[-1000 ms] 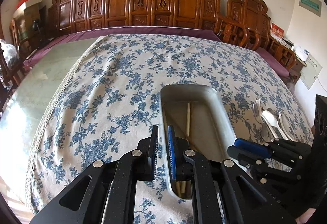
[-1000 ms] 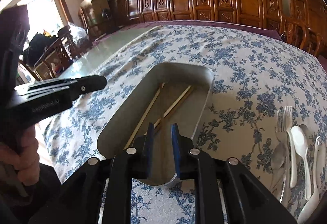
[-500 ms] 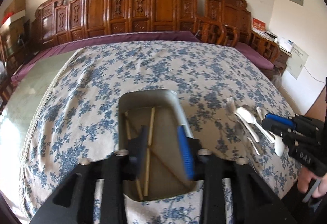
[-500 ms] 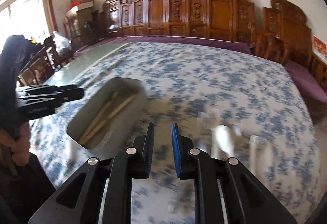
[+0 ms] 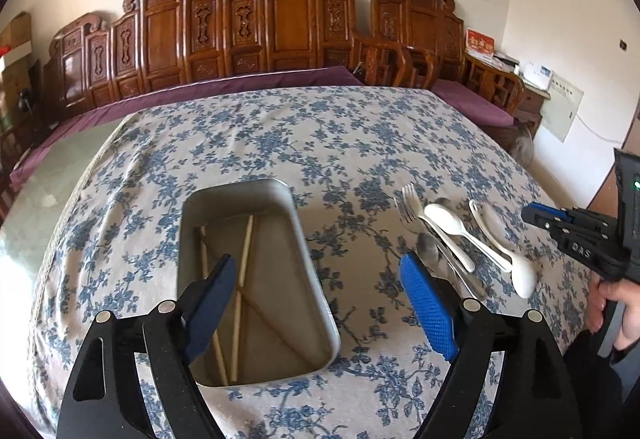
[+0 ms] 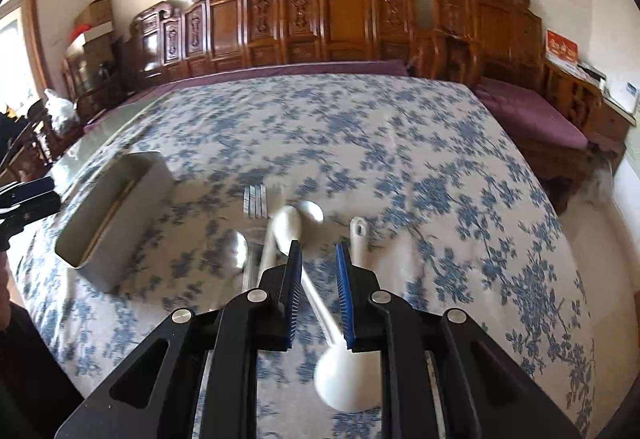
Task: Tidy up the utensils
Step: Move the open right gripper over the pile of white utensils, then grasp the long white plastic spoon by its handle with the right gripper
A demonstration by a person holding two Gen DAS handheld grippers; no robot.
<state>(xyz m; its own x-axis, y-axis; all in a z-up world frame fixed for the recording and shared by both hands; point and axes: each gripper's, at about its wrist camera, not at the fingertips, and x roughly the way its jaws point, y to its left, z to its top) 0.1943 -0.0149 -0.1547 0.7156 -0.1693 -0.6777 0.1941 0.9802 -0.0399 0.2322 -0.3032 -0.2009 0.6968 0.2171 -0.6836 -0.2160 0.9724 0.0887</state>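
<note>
Carved wooden chairs line the wall behind a large worktop (image 5: 280, 143) covered with a blue-flowered cloth. On the cloth stands a grey metal tray (image 5: 304, 251), long side running away from you, with chopsticks (image 5: 245, 251) already lying crossed inside it. The tray is evidently the collecting container, so it sits near your edge where both hands can reach it.

To the right of the tray, apart from it, lies the unsorted group: forks (image 5: 409, 203), metal spoons (image 6: 236, 249) and two white plastic spoons. They lie roughly parallel and partly overlapping; which piece rests on which cannot be told everywhere.

Your left gripper (image 5: 320, 303) hangs above the near end of the tray with its jaws spread wide and nothing between them. This suggests it has no load to deliver and is free for the next pick.

Your right gripper (image 6: 318, 271) is above the utensil group, jaws at a narrow gap, not gripping anything. One white spoon (image 6: 344, 379) lies with its bowl toward you and its handle running forward under the gap; the other white spoon (image 6: 286, 227) lies just beyond the left fingertip. The right wrist view is motion-blurred, so fine contact cannot be confirmed.

Judged step: approach for picking a white spoon. Align the jaws across the handle, which is the thinnest and easiest part to clamp. Expect neighbouring pieces to shift if the fingertips brush them.
</note>
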